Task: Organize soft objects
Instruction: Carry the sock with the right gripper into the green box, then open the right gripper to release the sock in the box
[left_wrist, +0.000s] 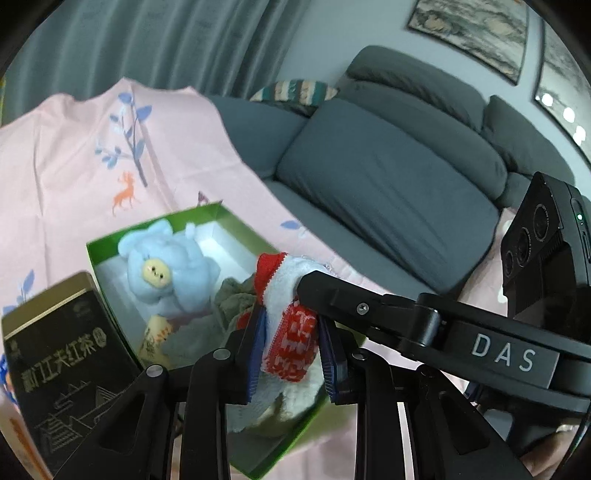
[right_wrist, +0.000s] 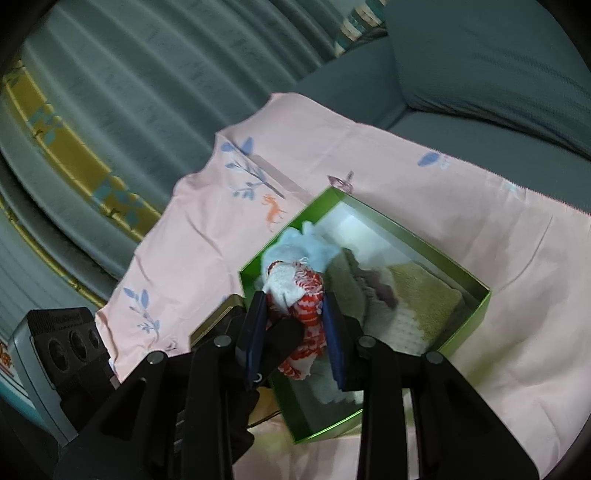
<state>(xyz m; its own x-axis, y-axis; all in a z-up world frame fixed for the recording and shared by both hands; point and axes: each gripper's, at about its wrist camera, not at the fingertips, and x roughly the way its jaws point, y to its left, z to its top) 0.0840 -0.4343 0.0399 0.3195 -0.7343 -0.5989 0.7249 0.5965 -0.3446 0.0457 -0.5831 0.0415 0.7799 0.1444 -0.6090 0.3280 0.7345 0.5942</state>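
Observation:
A green box (left_wrist: 96, 263) with a white inside sits on a pink cloth (left_wrist: 66, 177). In it lie a light blue plush toy (left_wrist: 166, 269), a grey-green cloth (left_wrist: 231, 299) and a tan towel (right_wrist: 424, 299). Both grippers are over the box and pinch the same red-and-white cloth (left_wrist: 291, 343). My left gripper (left_wrist: 291, 354) is shut on its lower red part. My right gripper (right_wrist: 295, 328) is shut on the cloth (right_wrist: 306, 310) too; its arm crosses the left wrist view from the right.
A black tea tin (left_wrist: 55, 376) with gold lettering stands at the box's left side. A dark grey sofa (left_wrist: 388, 184) with a patterned cushion (left_wrist: 295, 92) lies behind. Teal curtains (right_wrist: 129, 74) hang at the back. Framed pictures (left_wrist: 472, 33) hang on the wall.

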